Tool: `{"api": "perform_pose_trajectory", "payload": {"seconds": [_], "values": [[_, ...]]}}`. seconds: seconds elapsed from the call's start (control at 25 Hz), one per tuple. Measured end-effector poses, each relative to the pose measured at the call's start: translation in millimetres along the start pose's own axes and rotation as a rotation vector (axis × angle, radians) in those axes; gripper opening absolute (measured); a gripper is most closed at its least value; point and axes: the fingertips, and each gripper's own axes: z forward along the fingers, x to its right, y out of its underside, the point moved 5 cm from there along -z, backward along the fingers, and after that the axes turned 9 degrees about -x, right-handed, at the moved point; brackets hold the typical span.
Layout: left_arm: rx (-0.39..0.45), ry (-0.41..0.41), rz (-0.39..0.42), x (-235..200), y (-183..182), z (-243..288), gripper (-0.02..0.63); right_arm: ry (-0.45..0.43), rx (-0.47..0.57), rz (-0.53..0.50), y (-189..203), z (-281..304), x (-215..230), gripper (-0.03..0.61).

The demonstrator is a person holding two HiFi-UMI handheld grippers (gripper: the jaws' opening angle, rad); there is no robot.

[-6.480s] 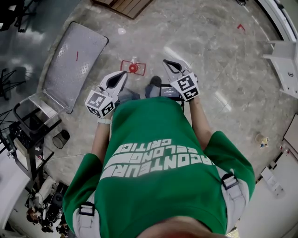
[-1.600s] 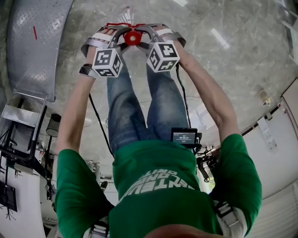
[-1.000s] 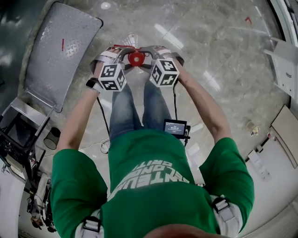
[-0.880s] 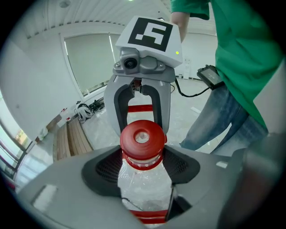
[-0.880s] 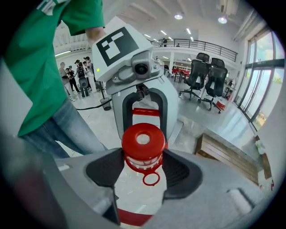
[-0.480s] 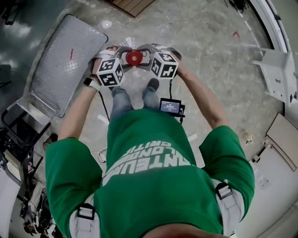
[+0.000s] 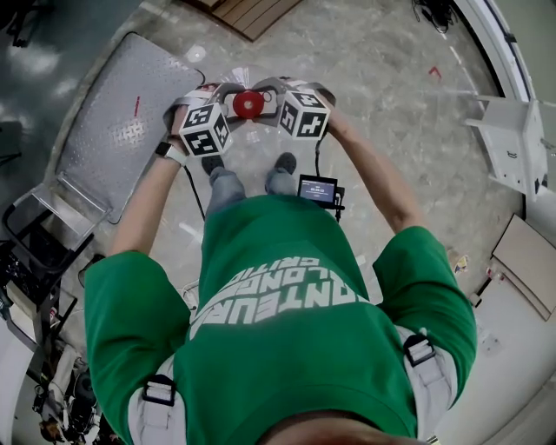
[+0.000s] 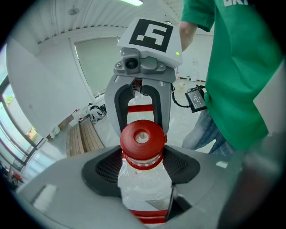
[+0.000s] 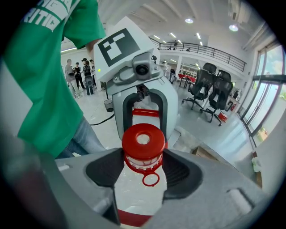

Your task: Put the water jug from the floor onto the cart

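The water jug (image 7: pixel 248 104) is clear plastic with a red cap and hangs above the floor in front of my feet. My left gripper (image 7: pixel 229 97) and right gripper (image 7: pixel 268 95) close on its neck from opposite sides, just under the cap. In the left gripper view the jug's neck (image 8: pixel 142 142) fills the gap between the left gripper (image 8: pixel 142 166) jaws. The right gripper view shows the same hold on the jug (image 9: pixel 143 144) by the right gripper (image 9: pixel 142 169). The cart (image 7: pixel 122 130), a grey tread-plate platform, lies to the left of the jug.
The cart's handle frame (image 7: pixel 42 233) stands at its near left end. A wooden pallet (image 7: pixel 254 10) lies ahead. White furniture (image 7: pixel 514 130) and flat boxes (image 7: pixel 526 261) sit at the right. A small screen (image 7: pixel 318 188) hangs at my waist.
Both grippers went from open above the jug on the floor to shut on its neck. The jug has come up off the floor as the person straightens, nearer the cart's end.
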Motion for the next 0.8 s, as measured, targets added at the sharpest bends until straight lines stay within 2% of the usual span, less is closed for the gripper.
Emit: {"api": "perform_pose_trajectory", "payload": {"seconds": [0.16, 0.44, 0.64, 0.8], "values": [[-0.003, -0.011, -0.012, -9, 27, -18, 0.301, -0.005, -0.002, -0.020, -31, 11, 13, 0.255], [-0.016, -0.061, -0.067, -12, 96, -69, 0.302, -0.028, 0.007, -0.096, -110, 38, 26, 0.255], [-0.050, -0.108, -0.118, -4, 161, -119, 0.302, -0.040, 0.036, -0.167, -188, 66, 28, 0.255], [-0.110, -0.168, -0.207, 0, 214, -157, 0.302, -0.082, 0.077, -0.270, -251, 91, 35, 0.255]]}}
